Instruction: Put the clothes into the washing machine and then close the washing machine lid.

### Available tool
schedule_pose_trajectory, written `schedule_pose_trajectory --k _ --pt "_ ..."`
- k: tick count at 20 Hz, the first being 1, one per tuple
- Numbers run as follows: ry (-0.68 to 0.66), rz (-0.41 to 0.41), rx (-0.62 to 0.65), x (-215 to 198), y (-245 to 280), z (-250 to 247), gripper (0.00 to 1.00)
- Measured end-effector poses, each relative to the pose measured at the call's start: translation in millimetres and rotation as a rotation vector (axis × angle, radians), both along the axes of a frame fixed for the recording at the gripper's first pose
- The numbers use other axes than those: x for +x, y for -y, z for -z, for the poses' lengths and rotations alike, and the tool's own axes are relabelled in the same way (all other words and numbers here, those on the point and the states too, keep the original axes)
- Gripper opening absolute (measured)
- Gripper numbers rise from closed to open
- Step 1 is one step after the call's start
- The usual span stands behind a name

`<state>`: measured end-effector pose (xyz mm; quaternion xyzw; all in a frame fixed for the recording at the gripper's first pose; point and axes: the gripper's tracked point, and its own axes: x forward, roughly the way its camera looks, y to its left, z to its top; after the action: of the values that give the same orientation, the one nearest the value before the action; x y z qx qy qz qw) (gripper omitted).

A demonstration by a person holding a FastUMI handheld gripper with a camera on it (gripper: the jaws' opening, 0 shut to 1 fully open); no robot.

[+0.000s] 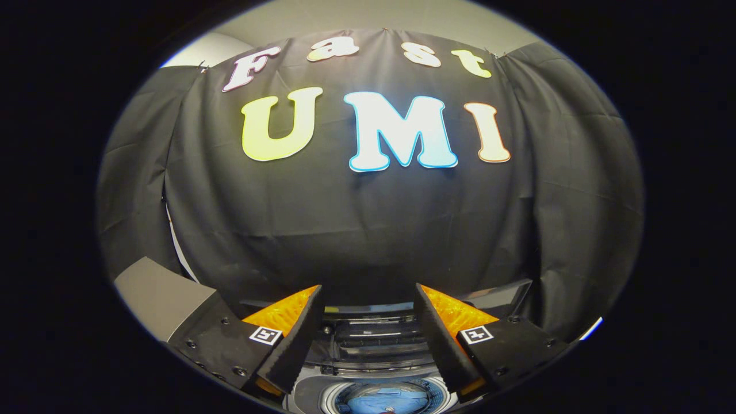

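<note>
Hand-held gripper (368, 339), fingers apart, empty: washing machine (379, 368) lies below and between them, blue clothes (382, 401) in drum, raised lid (376, 336) just beyond fingertips.

Washing machine (376, 345) top glossy plastic; clothes (382, 399) inside soft cloth; booth wall (368, 230) matt creased cloth

Blue clothes (384, 401) in silver-grey washing machine (368, 368) w/ dark lid (494, 296), black cloth wall (368, 218), square black-white tags (265, 335) on gripper (368, 299).
</note>
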<state>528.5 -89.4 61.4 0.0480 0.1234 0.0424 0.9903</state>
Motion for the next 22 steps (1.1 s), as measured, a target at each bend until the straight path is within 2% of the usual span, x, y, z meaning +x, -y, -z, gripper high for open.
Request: schedule_pose_trajectory --k 5,11,22 --pt "-0.031 -0.015 -0.028 24.6 -3.7 13.9 0.97" --pt "-0.055 0.005 -0.016 42.8 -0.6 25.4 0.97" --pt "0.036 0.017 -0.032 20.9 3.3 24.5 0.97"
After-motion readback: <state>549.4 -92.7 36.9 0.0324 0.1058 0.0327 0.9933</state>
